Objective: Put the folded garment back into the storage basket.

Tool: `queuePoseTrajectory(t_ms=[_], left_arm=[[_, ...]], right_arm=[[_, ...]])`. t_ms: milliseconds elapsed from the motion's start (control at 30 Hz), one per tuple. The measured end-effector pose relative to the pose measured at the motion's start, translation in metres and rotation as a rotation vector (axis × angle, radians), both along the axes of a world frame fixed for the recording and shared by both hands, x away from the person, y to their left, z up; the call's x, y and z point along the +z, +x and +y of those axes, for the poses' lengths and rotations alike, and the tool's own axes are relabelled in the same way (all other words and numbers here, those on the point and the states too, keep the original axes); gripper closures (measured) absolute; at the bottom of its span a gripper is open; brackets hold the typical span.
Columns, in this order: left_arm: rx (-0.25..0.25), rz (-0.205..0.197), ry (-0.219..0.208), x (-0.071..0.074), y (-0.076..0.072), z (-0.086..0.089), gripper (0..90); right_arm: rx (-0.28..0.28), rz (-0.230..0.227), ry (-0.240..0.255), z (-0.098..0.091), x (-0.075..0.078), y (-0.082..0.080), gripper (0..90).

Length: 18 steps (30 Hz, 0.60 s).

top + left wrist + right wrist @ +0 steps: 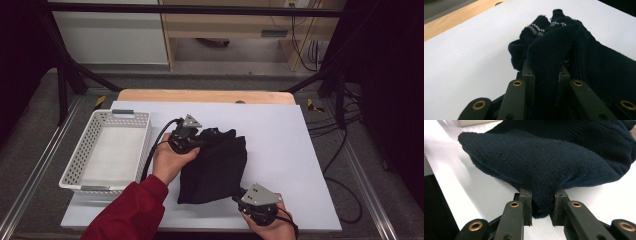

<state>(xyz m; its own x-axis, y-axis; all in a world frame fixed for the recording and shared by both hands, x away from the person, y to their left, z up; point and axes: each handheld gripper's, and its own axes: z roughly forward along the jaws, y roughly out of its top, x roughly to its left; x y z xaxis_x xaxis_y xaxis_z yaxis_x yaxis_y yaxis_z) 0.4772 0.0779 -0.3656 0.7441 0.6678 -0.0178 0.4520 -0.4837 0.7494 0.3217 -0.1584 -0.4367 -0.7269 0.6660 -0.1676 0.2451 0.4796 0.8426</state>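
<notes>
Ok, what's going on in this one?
A person at a table holds a dark knitted garment with two hand-held grippers. The left gripper is shut on bunched fabric at the garment's far end; the right gripper is shut on a fold at its near corner. The garment lies folded on a white sheet, its gripped edges raised off it. A white basket sits to the left with nothing visible inside.

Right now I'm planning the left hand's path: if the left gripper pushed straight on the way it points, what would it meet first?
The left gripper is already shut on the dark knitted garment. Going straight on, it would only press further into that bunched cloth; beyond it probably lies the white table sheet, though depth is unclear.
</notes>
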Motion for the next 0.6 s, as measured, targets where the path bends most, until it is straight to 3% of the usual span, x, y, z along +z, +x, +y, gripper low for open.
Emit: queuePoseTrajectory(t_ms=[233,600], left_arm=[[0.006,0.004,-0.027,0.016,0.002,0.007,76.3],[0.044,-0.042,-0.021,0.051,0.002,0.033,76.4]], right_arm=[[0.023,-0.011,-0.001,0.009,0.015,0.007,75.3],[0.064,-0.024,0.028,0.033,0.04,0.022,75.3]])
